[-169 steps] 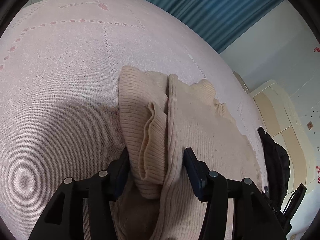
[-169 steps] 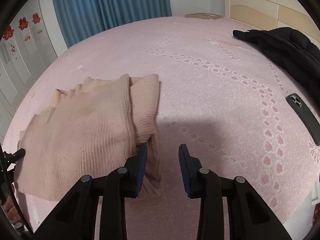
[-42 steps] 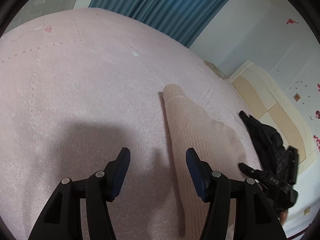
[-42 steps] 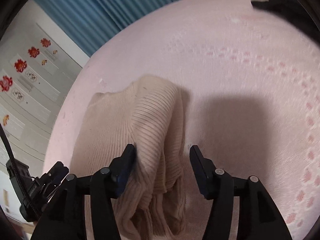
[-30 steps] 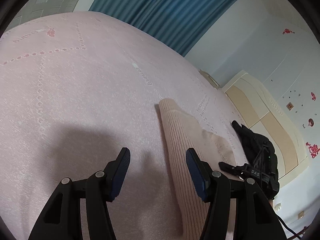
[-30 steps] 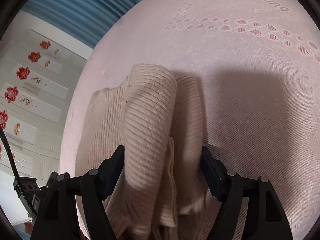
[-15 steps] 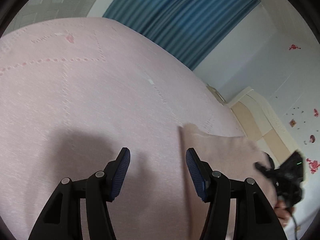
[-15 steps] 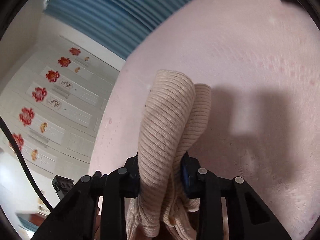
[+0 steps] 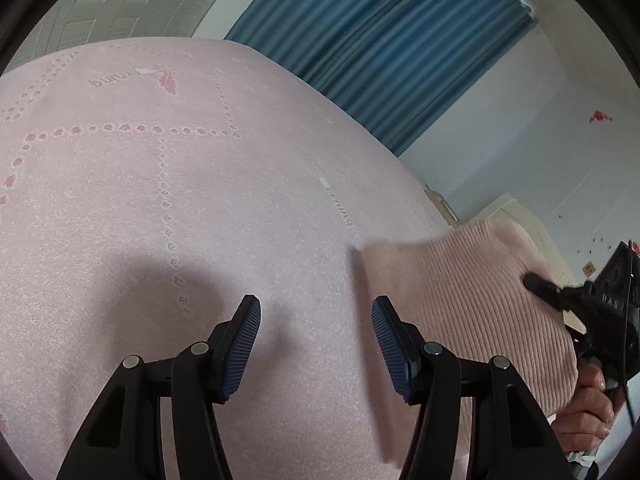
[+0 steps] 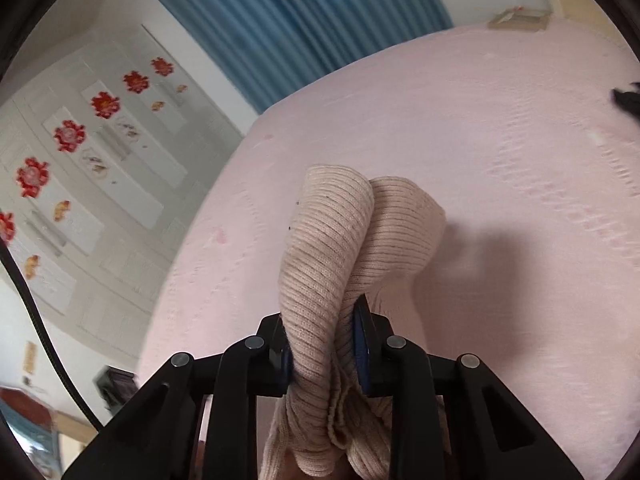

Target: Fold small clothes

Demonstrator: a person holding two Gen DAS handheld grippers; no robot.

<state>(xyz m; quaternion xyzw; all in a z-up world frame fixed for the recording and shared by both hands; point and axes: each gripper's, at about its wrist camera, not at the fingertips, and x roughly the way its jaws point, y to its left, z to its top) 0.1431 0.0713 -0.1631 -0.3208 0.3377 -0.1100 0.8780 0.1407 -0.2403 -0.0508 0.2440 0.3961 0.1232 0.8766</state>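
Your right tongs [image 10: 325, 350] pinch the beige ribbed sweater [image 10: 340, 248], bunched in two rolls above the pink bed [image 10: 500, 128]; its lower end is cut off at 6 o'clock. Your left tongs [image 9: 316, 340] gape wide, holding nothing.

The pink bedspread [image 9: 120, 200] bears the woven word, seemingly "brning", upside down, twice.

Both wrist cams sit low over the pink bed [image 9: 160, 200], sharing the beige sweater [image 10: 328, 248].
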